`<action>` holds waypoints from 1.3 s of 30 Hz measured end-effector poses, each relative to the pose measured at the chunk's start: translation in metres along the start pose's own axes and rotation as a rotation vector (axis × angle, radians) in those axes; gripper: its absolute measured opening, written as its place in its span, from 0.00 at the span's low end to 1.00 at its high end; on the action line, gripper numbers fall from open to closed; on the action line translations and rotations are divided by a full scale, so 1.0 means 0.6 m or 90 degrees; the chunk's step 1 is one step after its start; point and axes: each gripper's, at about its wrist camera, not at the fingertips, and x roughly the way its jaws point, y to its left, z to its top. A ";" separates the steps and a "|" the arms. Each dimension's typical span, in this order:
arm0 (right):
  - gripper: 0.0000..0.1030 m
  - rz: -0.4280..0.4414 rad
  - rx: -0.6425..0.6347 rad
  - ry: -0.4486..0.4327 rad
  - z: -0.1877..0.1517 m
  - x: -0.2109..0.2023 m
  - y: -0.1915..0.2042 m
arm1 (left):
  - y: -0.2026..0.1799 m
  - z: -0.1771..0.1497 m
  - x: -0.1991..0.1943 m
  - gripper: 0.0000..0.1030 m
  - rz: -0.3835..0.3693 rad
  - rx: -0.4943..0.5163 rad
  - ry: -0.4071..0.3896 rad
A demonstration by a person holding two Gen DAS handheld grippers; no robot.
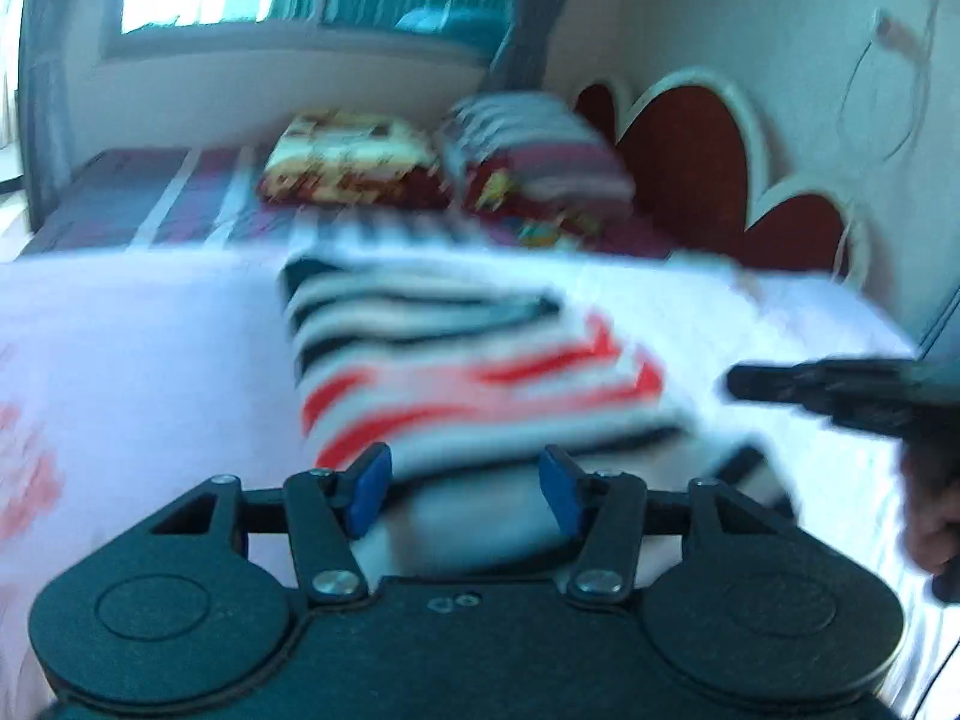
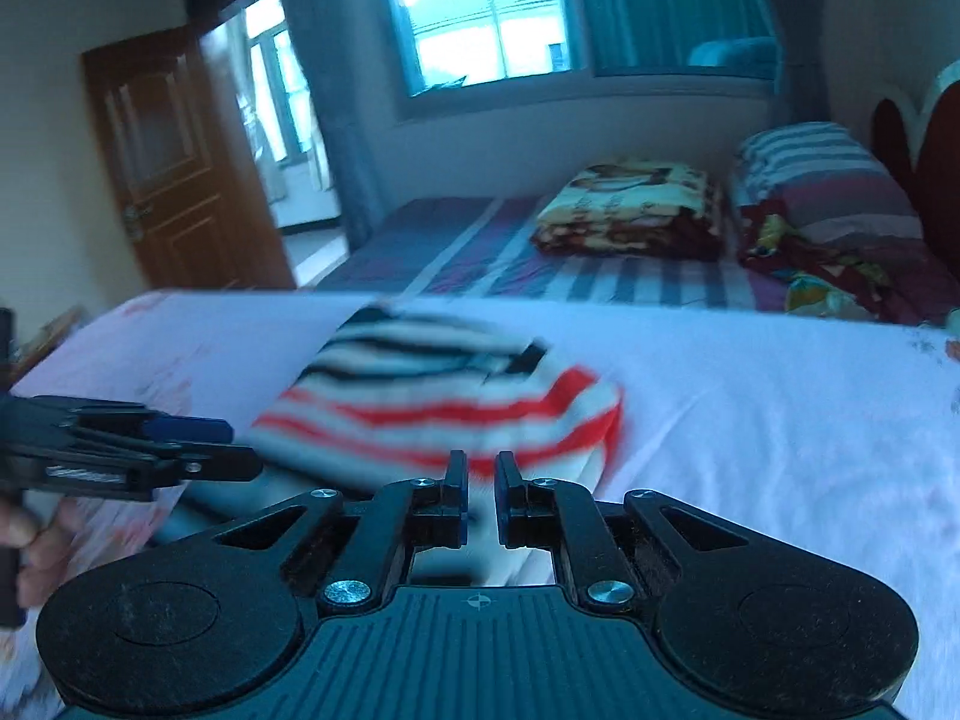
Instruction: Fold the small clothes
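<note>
I am looking across a bed point(image 2: 750, 420) covered by a pale pink sheet, with a window point(image 2: 474, 18) and teal curtains on the far wall and a brown door point(image 2: 174, 162) standing open to the left of that window. Beyond the striped garment, at the far end of the bed, lie a folded patterned blanket point(image 2: 630, 210) and a striped pillow point(image 2: 822, 174) against a red headboard point(image 1: 690, 156). The striped garment point(image 2: 438, 396), a small knit piece banded black-and-white on its far half and red-and-white on its near half, rests bunched on the sheet, blurred by motion. My right gripper point(image 2: 480, 486) sits at the garment's near edge, narrowed almost closed, and pale fabric shows in the slim gap, so it appears to pinch the hem. My left gripper point(image 1: 465, 486) is at the same near edge, further left, standing about half open with fabric between the blue pads point(image 1: 369, 489); I cannot tell whether they press it. I judge that a fold is in hand, with the near edge being lifted. The next move calls for carrying both corners together over the garment toward its far edge, level with each other, then releasing.
</note>
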 end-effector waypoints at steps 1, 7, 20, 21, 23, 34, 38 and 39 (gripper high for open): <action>0.09 -0.001 -0.003 0.016 -0.016 -0.002 0.007 | 0.000 -0.015 -0.001 0.54 0.019 0.012 0.012; 0.09 -0.042 0.026 0.055 -0.070 0.016 0.002 | 0.031 -0.040 -0.003 0.61 0.009 -0.059 0.009; 0.10 -0.035 0.038 0.090 -0.105 0.007 0.014 | 0.037 -0.087 -0.039 0.59 0.034 -0.093 0.029; 0.10 -0.034 0.045 0.091 -0.101 0.003 0.013 | 0.036 -0.086 -0.043 0.59 0.037 -0.092 0.032; 0.10 -0.031 0.062 0.071 -0.089 -0.022 0.015 | 0.031 -0.081 -0.058 0.56 0.037 -0.094 0.025; 0.10 -0.016 0.108 0.073 -0.085 -0.022 -0.002 | 0.019 -0.085 -0.055 0.64 0.083 -0.105 0.044; 0.47 -0.007 0.179 0.043 -0.084 -0.047 -0.037 | 0.006 -0.075 -0.062 0.70 0.114 -0.098 0.029; 0.61 -0.007 0.186 0.031 -0.083 -0.053 -0.042 | 0.006 -0.073 -0.060 0.70 0.119 -0.102 0.030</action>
